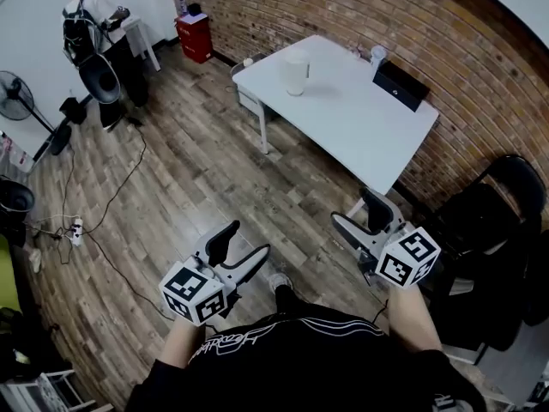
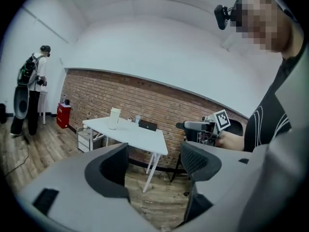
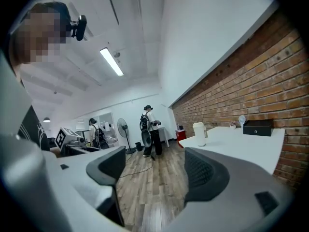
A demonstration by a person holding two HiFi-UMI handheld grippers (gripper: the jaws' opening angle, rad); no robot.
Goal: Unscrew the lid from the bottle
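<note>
Left gripper [image 1: 243,247]: it is held above the wooden floor [image 1: 189,178], at 7 o'clock in the head view. Its jaws stand wide apart and nothing is between them (only floor and a leg of the surface show through the gap).
Right gripper [image 1: 360,215]: it is at 5 o'clock in the head view, near the closest corner of the surface. Its jaws are also wide apart and they hold nothing.
Bottle [image 1: 296,74]: it is white and stands upright on the surface, at about 12 o'clock from both grippers and well apart from them.
Lid [image 3: 199,125]: it sits on top of the bottle.
Surface [image 1: 343,131]: it is white and stands along the brick wall [image 1: 283,7].
Black box [image 1: 400,85]: it lies on the surface at 3 o'clock from the bottle, near the wall side.
Chair [image 1: 502,213]: it is black and stands at 3 o'clock from the right gripper.
Person [image 1: 94,33]: this person stands far away at 10 o'clock in the head view and wears a backpack.
Fan [image 1: 13,93]: it stands at 9 o'clock, at the edge of the head view.
Red bin [image 1: 196,37]: it stands against the wall at 11 o'clock.
</note>
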